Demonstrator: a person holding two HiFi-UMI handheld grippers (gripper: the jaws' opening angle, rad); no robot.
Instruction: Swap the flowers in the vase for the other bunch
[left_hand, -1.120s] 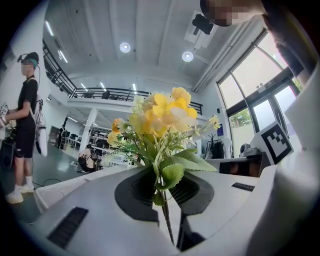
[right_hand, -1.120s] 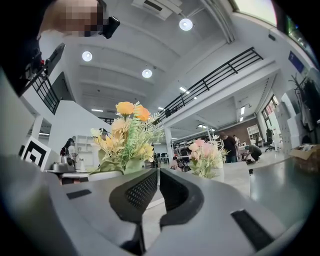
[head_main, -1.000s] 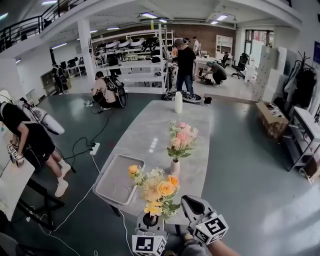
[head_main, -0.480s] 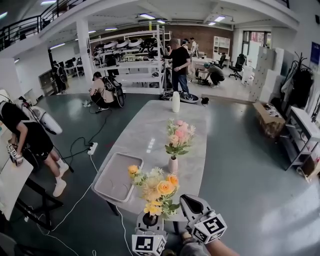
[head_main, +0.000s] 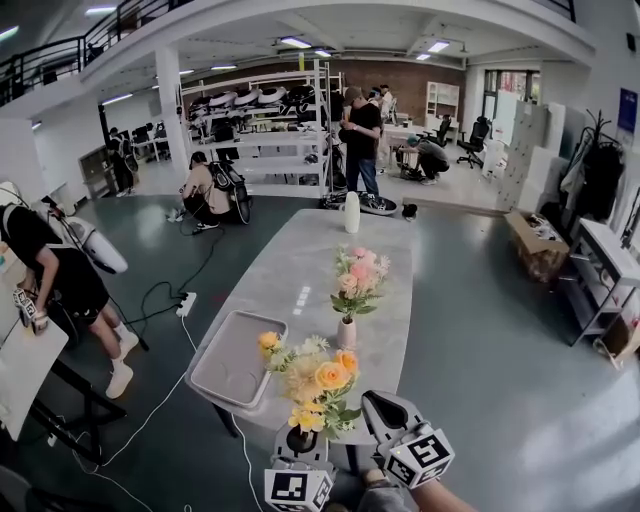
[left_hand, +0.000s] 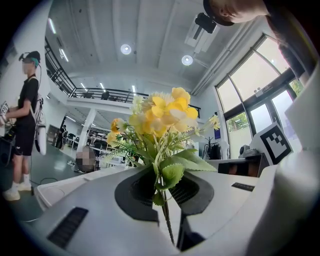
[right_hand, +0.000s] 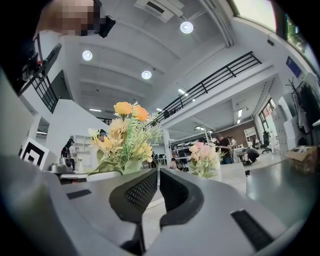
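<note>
**Two bunches, one vase (head_main: 347, 335): pink in it, yellow in the left gripper (head_main: 300, 438)**

The pink bunch (head_main: 361, 278) stands upright in the small pale vase. The vase sits on the table (head_main: 310, 260) toward its near end, just beyond the right rim of the grey tray (head_main: 260, 316). The yellow bunch (head_main: 316, 378) is held above the table's near edge, heads up, its stems pinched between the left gripper's closed jaws. The right gripper (head_main: 375, 402) hangs just beside it, jaws pressed together on nothing.

From both grippers the vase lies ahead along the table's length, a little right of the yellow bunch. The empty right gripper looks the nearer, and it is the free one. The pink stems run vertical, so the pull would likely have to go straight up, and the right jaws must part first. A white bottle (head_main: 352, 211) stands at the table's far end, well apart.
</note>
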